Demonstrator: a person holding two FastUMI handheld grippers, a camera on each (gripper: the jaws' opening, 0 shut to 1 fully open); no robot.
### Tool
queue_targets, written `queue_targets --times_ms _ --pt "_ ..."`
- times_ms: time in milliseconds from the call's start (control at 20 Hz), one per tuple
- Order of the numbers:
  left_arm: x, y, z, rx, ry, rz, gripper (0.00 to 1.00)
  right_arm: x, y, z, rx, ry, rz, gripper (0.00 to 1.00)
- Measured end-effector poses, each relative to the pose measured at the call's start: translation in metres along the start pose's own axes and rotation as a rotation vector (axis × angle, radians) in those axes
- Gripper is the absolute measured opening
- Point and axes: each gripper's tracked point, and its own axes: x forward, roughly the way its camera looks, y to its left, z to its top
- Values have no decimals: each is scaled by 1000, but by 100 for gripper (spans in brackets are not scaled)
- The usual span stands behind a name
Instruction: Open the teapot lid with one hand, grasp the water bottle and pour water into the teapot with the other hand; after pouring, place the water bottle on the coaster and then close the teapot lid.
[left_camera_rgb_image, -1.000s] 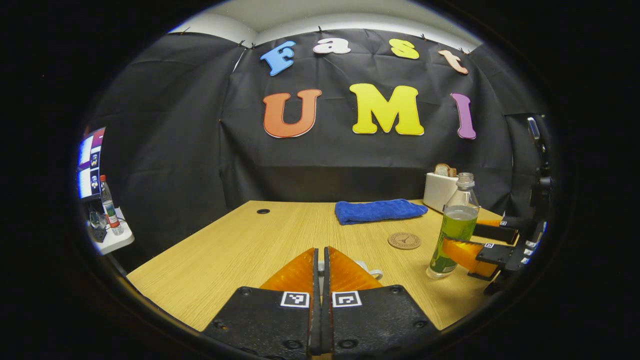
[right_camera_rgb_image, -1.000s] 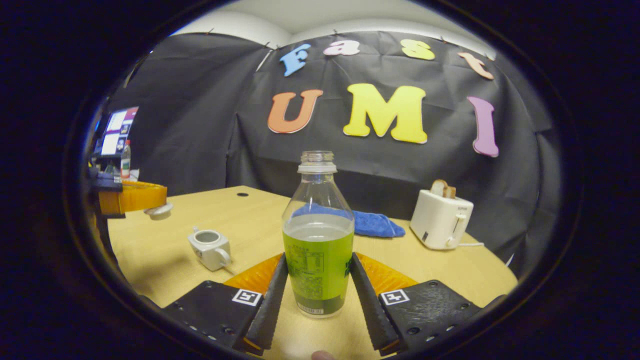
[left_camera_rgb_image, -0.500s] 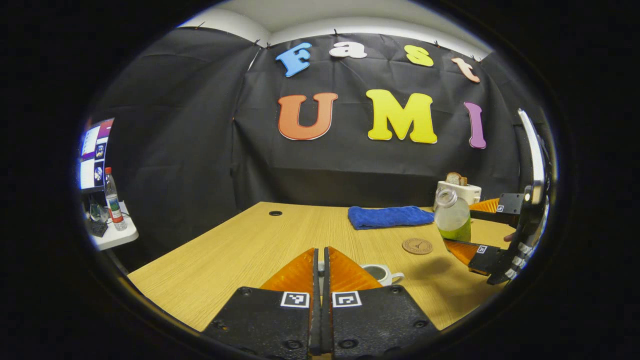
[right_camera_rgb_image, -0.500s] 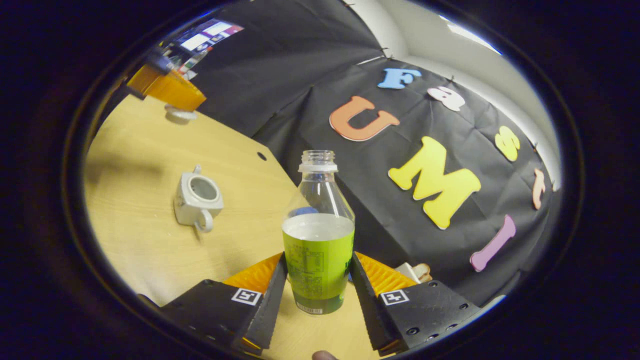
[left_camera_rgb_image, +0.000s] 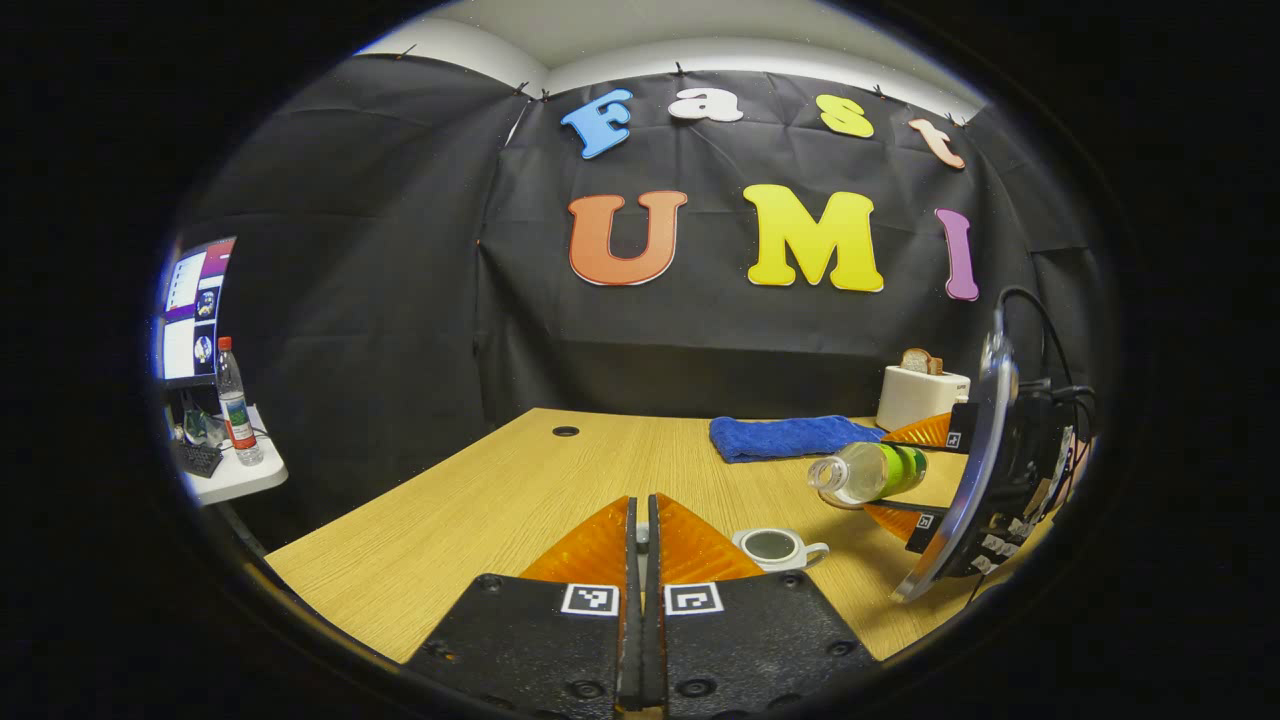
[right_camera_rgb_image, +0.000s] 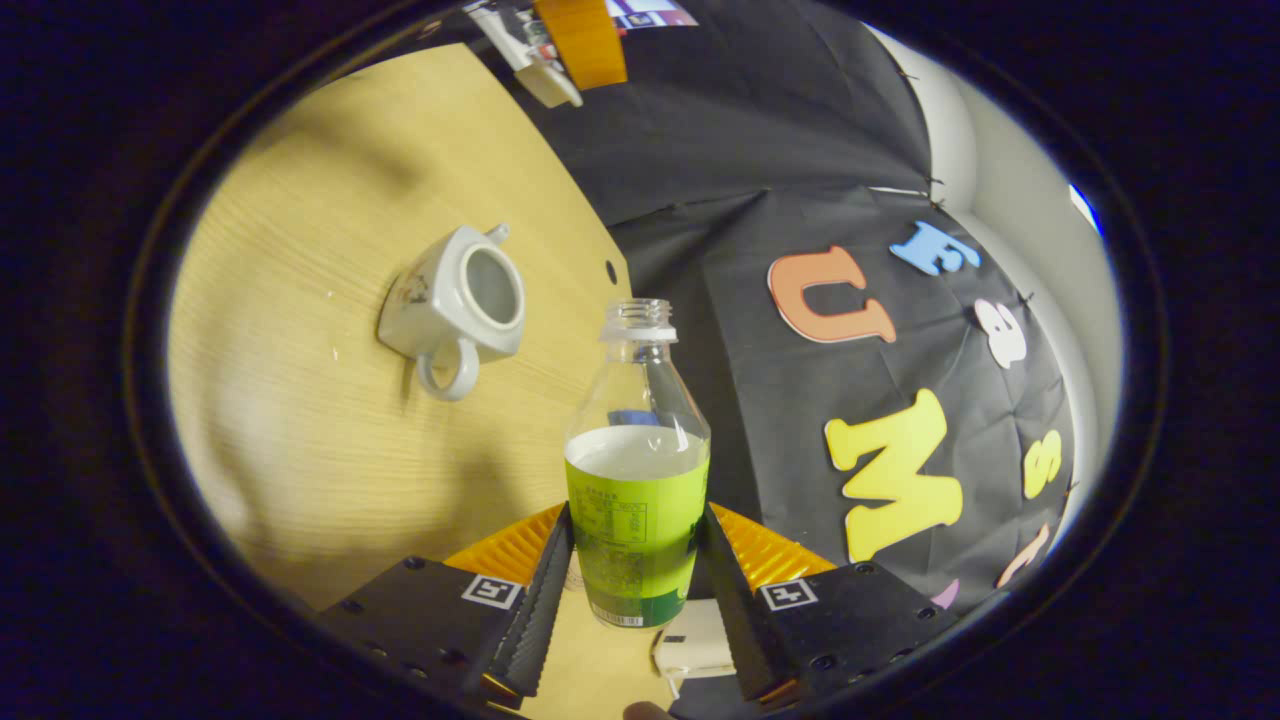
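Table (left_camera_rgb_image: 480, 500): wooden top, carrying teapot, blue towel (left_camera_rgb_image: 790, 437) and toaster (left_camera_rgb_image: 915, 395) at the far side.
Right gripper (right_camera_rgb_image: 632, 560): both fingers pressed on the labelled lower body of the water bottle (right_camera_rgb_image: 637, 470); rolled hard over compared with a second ago, when it stood level on the table.
Water bottle: uncapped, now lying near horizontal in the left gripper view (left_camera_rgb_image: 865, 472), mouth aimed toward the teapot, lifted clear of the table.
Teapot (right_camera_rgb_image: 460, 300): lid off, opening bare, standing on the table below and beside the bottle mouth (left_camera_rgb_image: 775, 547).
Left gripper (left_camera_rgb_image: 643, 535): fingers pressed together; lid (right_camera_rgb_image: 548, 85) seen under its fingers in the right gripper view, held well away from the pot.
Water: no stream visible yet.
Meaning: lid step done, tilt begun; pour likely about to start once the mouth is over the opening.
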Motion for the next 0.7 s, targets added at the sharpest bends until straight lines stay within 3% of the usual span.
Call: queue_targets --times_ms 700 --pt "-6 9 5 -3 -7 0 2 -5 -17 29 -520 -63 -61 72"
